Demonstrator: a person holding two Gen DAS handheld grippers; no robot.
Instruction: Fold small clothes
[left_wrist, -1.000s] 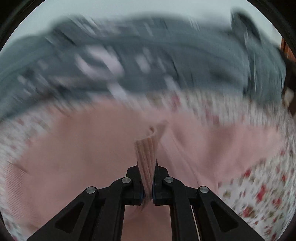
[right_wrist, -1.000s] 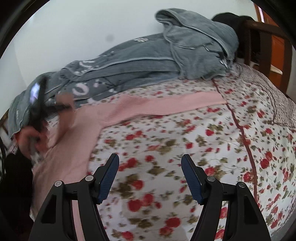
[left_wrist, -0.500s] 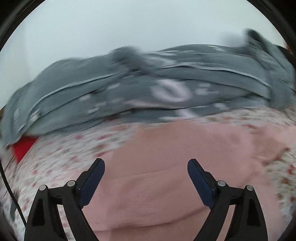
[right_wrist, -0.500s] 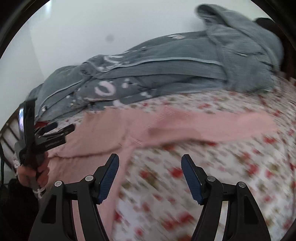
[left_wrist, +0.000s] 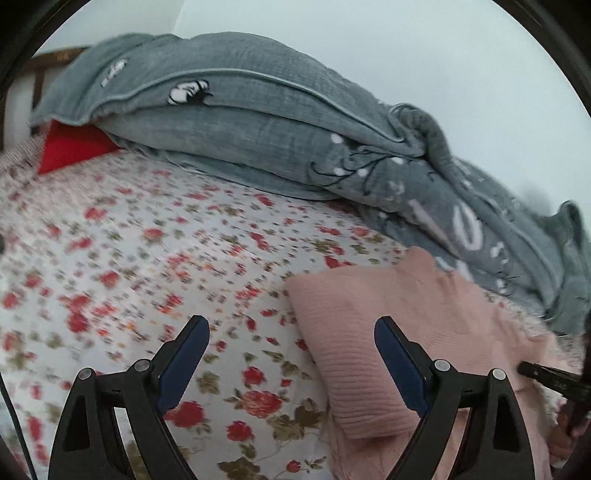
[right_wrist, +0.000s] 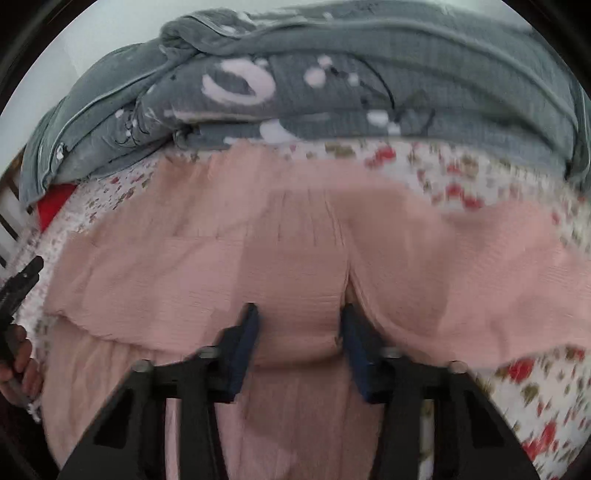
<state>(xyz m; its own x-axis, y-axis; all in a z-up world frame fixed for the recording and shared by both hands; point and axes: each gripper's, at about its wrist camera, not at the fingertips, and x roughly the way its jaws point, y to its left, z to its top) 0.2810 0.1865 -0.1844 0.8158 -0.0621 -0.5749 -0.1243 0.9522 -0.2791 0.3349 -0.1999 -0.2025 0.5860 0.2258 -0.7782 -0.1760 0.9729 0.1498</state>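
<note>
A pink ribbed knit garment (right_wrist: 258, 258) lies spread on the floral bedsheet (left_wrist: 147, 258). In the left wrist view its folded left edge (left_wrist: 369, 332) sits at the right. My left gripper (left_wrist: 291, 358) is open and empty, above the sheet just left of that edge. My right gripper (right_wrist: 299, 332) is low over the garment's middle, its jaws partly closed with a bulge of pink fabric between them. The right gripper's tip (left_wrist: 546, 376) shows at the left view's right edge.
A grey quilt (left_wrist: 277, 122) with white patterns is piled along the wall at the back; it also shows in the right wrist view (right_wrist: 332, 92). A red item (left_wrist: 70, 147) lies under its left end. A wooden bed frame is at far left.
My left gripper let go of the pink fabric, opened and swung left over the sheet. My right gripper moved left and down onto the garment, and its jaws narrowed around fabric.
</note>
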